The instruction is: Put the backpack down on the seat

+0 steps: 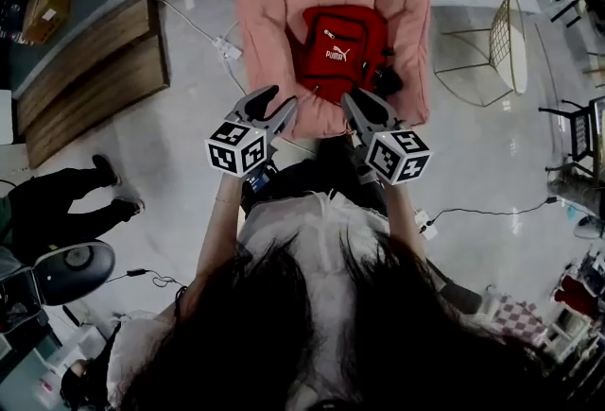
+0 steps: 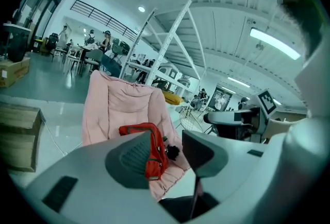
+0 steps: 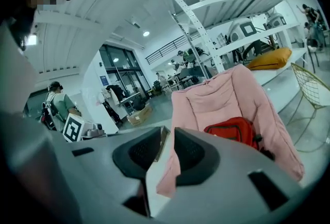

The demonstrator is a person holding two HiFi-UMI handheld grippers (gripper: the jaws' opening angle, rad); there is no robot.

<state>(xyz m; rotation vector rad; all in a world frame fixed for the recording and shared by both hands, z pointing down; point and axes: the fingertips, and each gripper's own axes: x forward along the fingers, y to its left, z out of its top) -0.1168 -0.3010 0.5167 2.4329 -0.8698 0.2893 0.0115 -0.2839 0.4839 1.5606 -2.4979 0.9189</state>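
Red backpack lying on a pink padded chair, with two empty grippers held in front of it.

From above, the red backpack (image 1: 338, 53) lies flat on the seat of the pink chair (image 1: 269, 12), logo side up, with a small black object (image 1: 386, 78) touching its right edge. The left gripper (image 1: 277, 103) hovers near the seat's front edge, clear of the bag, its jaws fairly wide with nothing between them. The right gripper (image 1: 361, 105), beside it, shows only a narrow gap and is also empty.
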